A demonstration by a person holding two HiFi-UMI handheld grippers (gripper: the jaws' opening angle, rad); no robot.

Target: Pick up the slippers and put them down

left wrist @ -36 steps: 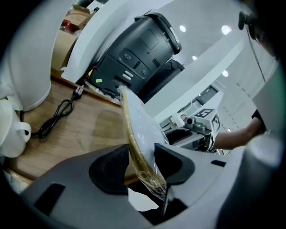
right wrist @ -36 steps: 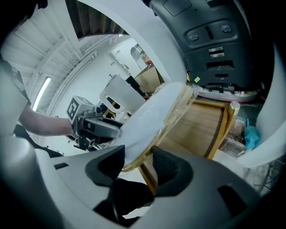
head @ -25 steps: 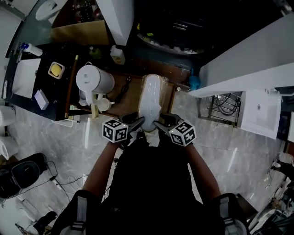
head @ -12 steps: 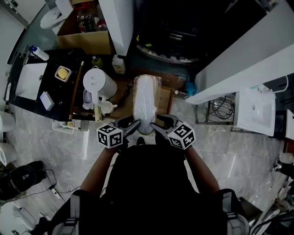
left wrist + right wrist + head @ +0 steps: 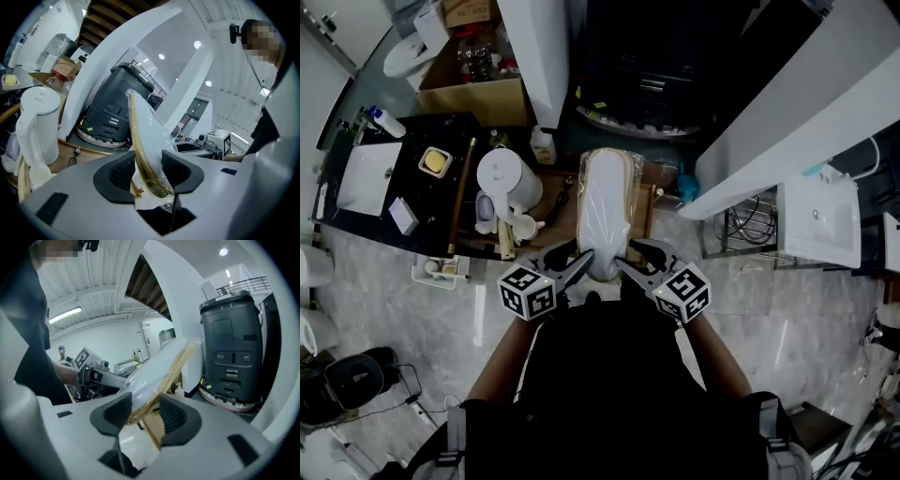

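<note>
Both hand-held grippers have come up with the packet since a second ago: in the head view the wooden counter (image 5: 565, 217) and the white kettle (image 5: 506, 178) look smaller and farther below it.

The slippers (image 5: 607, 206), a white pair with tan soles sealed in clear plastic, sit in the middle of that frame, long axis running up the picture, clear of the counter. The left hand-held gripper (image 5: 577, 264) pinches the near end from the left, and the right hand-held gripper (image 5: 630, 264) pinches the same end from the right. Each gripper view shows its two pads a fair way apart and clamped on the wrapped edge, sole on one side, white upper on the other. Neither has hold of anything else.

What worries me is the grip itself. I hold the packet only at its near end, so the far end hangs out unsupported, and the film is glossy. If the wrap slides under the pads, the whole pair could droop or slip out. If my two hands drift apart or roll differently, I may twist the packet or tear the film. When lowering, the far tip could catch the kettle or the cable to its left.
</note>
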